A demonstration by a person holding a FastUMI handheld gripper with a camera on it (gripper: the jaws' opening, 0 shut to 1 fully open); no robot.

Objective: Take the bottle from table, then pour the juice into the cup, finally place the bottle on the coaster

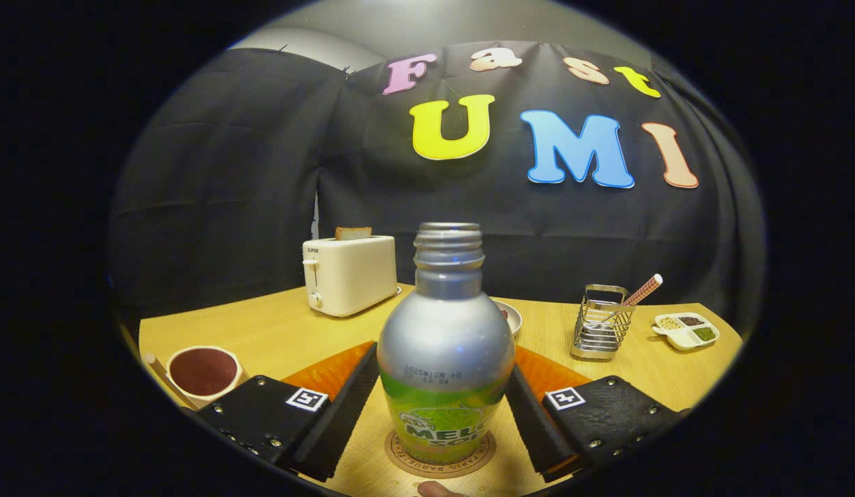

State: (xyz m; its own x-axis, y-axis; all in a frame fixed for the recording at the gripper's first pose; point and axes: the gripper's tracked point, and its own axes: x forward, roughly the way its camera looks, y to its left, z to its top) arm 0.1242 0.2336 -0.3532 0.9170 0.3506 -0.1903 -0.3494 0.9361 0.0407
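Observation:
A silver bottle (445, 331) with a green label stands upright and uncapped on a round cork coaster (483, 459) on the wooden table (282, 331). My gripper (443, 364) has one finger on each side of the bottle, and both pads touch its widest part. A white cup (203, 373) holding dark red juice stands to the left, beyond the left finger.
At the back left is a white toaster (348, 276) with a slice of bread in it. A small bowl (512, 317) peeks from behind the bottle. A wire rack (600, 324) with a straw and a divided dish (686, 330) stand at the right. An orange mat (327, 373) lies under the fingers.

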